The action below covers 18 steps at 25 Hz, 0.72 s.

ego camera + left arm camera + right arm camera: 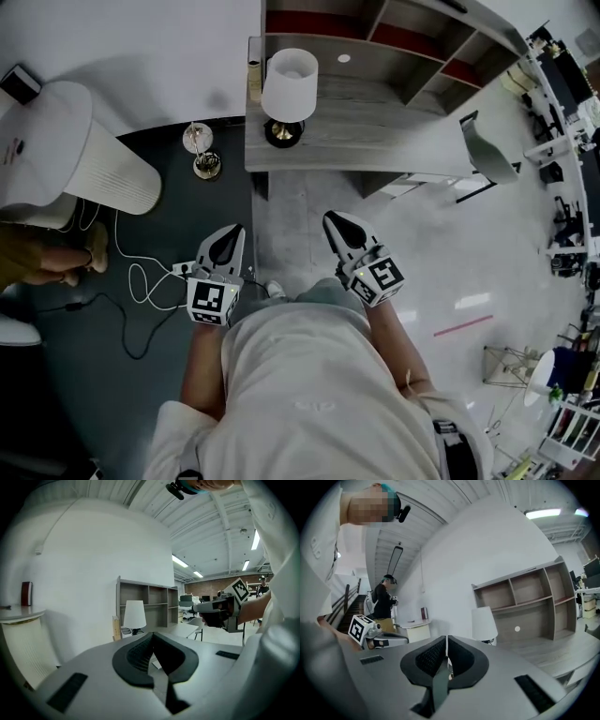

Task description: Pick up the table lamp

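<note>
A table lamp [288, 92] with a white shade and a dark, brass-rimmed base stands on the near left part of a grey wooden desk [375, 131]. The lamp [134, 616] shows ahead in the left gripper view, and the lamp [483, 625] sits right of centre in the right gripper view. My left gripper [225, 236] and right gripper [335, 223] hang side by side in front of me, well short of the desk. Both are shut with nothing between their jaws. Each points toward the desk.
An open shelf unit [412, 37] rises at the desk's back. A white ribbed cylinder [66, 159] stands at left beside a small glass-and-brass stand [201, 150] and white cables [141, 277] on dark carpet. A grey chair [487, 145] sits right of the desk. A person [384, 604] stands far left.
</note>
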Motion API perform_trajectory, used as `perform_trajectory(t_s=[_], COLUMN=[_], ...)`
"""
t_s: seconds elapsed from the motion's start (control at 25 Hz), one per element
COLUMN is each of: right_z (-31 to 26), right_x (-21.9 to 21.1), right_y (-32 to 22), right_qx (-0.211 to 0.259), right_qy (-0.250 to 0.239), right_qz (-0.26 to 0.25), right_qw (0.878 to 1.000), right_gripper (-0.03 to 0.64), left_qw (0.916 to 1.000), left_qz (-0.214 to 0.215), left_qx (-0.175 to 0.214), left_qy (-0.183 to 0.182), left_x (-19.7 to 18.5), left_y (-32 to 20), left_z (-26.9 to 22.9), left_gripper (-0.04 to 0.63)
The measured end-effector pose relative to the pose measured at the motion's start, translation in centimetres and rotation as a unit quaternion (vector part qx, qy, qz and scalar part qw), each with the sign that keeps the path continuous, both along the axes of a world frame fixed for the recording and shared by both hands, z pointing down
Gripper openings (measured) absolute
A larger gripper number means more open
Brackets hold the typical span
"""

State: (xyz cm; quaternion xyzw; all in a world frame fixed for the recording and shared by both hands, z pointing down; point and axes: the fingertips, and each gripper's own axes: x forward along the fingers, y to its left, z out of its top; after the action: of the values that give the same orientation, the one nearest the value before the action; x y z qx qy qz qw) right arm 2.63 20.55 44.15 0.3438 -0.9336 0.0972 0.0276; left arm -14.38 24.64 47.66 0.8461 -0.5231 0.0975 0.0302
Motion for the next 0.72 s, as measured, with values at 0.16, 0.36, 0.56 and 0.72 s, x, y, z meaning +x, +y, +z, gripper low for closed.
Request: perform_trajectory(t_s=[0.16, 0.36, 0.56, 0.72], right_z=[0.9, 1.5, 2.2, 2.1], right_x=[-1.0, -1.0, -0.7, -0.1], right_y=[0.1, -1.6, -5.6, -10.0], right_qx=[-0.007, -0.018, -0.026, -0.026], right_qy=[0.008, 0.008, 0.002, -0.001], right_qz=[0.000, 0.002, 0.002, -0.009], right_qw=[1.000, 1.000, 1.000, 1.000], right_gripper=[0.041, 0.041, 0.041, 0.041], left_qw=[0.9999, 0.9997, 0.9995, 0.9995], left_qz=[0.004, -0.004, -0.001, -0.008], left_qx=[-0.010, -0.024, -0.030, -0.030], left_qy=[0.006, 0.006, 0.003, 0.002], left_x=[-1.0, -1.0, -0.5, 0.4], left_y=[0.4, -1.1, -4.7, -9.2], left_z=[1.1, 2.0, 2.5, 2.0], left_gripper=[0.015, 0.015, 0.017, 0.017])
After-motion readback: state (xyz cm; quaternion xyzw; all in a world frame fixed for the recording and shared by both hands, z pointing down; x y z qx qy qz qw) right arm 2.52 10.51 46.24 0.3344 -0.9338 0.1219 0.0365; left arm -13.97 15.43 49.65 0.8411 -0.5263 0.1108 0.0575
